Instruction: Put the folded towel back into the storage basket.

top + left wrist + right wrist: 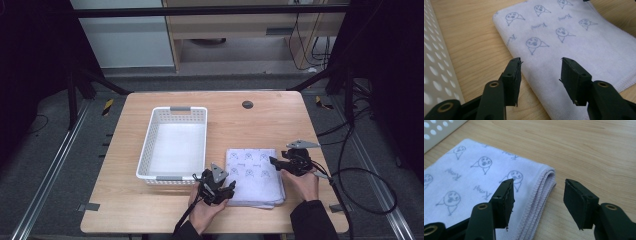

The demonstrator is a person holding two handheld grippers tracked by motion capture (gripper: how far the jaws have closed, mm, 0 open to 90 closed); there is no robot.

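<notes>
Two grippers flank a folded pale-lilac towel [254,176] that lies flat on the wooden table [260,125], just right of an empty white perforated basket [150,145]. The left gripper [226,191] sits at the towel's near-left corner with its jaws spread apart, one over bare wood and one over the cloth, gripping nothing. The right gripper [274,161] hovers at the towel's right edge, jaws likewise apart, straddling the stacked, stitched folds. The step in hand looks like the approach before a two-sided pick-up, probably to move the towel into the basket. Next, each gripper likely needs to drop until its lower jaw slides under all the layers, then close together so the fold holds.
</notes>
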